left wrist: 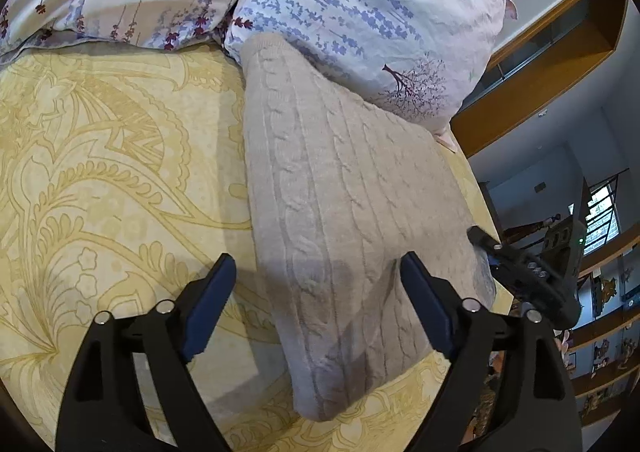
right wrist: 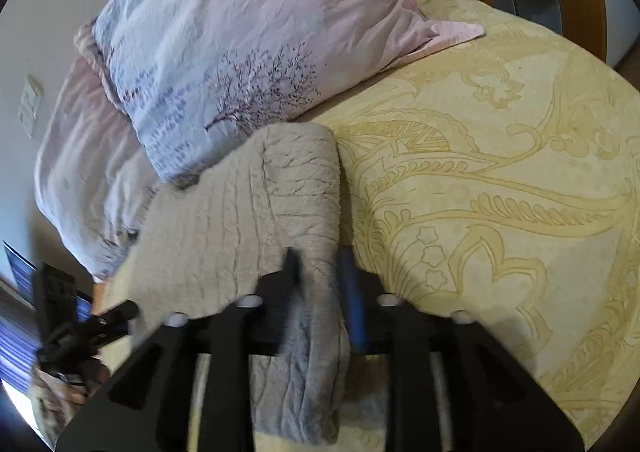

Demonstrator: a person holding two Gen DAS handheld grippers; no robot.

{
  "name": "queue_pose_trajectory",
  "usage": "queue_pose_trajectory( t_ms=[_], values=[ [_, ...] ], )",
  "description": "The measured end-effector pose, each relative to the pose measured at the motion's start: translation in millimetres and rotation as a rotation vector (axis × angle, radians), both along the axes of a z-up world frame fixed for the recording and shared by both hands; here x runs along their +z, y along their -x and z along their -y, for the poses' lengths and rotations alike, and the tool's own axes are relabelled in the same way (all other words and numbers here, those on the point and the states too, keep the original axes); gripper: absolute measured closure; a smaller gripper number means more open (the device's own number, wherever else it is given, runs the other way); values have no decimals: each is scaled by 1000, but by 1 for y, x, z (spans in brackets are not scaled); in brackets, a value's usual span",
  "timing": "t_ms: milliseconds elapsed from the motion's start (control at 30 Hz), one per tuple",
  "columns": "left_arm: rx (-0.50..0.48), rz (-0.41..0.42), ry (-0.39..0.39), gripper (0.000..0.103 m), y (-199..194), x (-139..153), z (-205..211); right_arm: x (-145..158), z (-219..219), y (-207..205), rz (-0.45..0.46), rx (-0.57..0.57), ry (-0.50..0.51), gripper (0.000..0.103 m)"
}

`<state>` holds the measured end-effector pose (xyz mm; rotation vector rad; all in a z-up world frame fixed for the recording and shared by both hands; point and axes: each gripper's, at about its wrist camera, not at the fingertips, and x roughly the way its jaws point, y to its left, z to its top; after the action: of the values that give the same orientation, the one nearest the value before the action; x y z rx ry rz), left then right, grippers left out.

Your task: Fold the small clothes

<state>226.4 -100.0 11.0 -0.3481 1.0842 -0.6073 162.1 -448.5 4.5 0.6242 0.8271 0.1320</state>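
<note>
A beige cable-knit sweater (left wrist: 332, 188) lies folded in a long strip on a yellow patterned bedspread (left wrist: 100, 172). My left gripper (left wrist: 318, 272) is open just above the strip's near part, one finger on each side, holding nothing. In the right wrist view the sweater (right wrist: 256, 204) has its right edge folded over. My right gripper (right wrist: 320, 272) is shut on that folded edge and pinches the knit between its fingers. The right gripper (left wrist: 532, 272) also shows at the right edge of the left wrist view, and the left gripper (right wrist: 80, 328) at the lower left of the right wrist view.
Two floral pillows (left wrist: 360, 12) lie at the head of the bed; one touches the sweater's far end. The same pillow (right wrist: 240, 52) fills the upper left of the right wrist view. Wooden shelving (left wrist: 552, 64) stands beyond the bed's right edge.
</note>
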Motion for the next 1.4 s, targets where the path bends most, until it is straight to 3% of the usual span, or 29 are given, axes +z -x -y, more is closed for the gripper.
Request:
queue_pose_trajectory(
  t_ms=[100,167,367,633,933,1033,1133,1200,1333,1400],
  values=[
    [-6,-17,15,17,-5,1,0,8,9,-3,11,9,-68,36],
    [-15,-39,33,17,-10,-1,0,9,12,-10,-20,19,-101,32],
    [-27,-95,86,17,-25,-7,2,-3,18,-38,-153,60,-178,32],
    [-37,-139,143,19,-40,-13,6,-21,12,-60,-216,130,-225,32],
    [-49,-129,167,19,-48,-14,7,-28,8,-64,-173,206,-295,33],
    [-48,-134,186,19,-51,-15,7,-30,-1,-67,-171,246,-313,41],
    [-37,-140,193,31,-52,-18,6,-33,-6,-68,-163,261,-325,49],
    [-25,-148,198,39,-52,-20,2,-38,-8,-68,-170,267,-364,63],
    [-10,-144,250,61,-50,-18,-9,-33,-9,-60,-121,268,-389,71],
    [-18,-127,266,63,-46,-10,-11,-24,-13,-54,-86,276,-393,72]
  ],
)
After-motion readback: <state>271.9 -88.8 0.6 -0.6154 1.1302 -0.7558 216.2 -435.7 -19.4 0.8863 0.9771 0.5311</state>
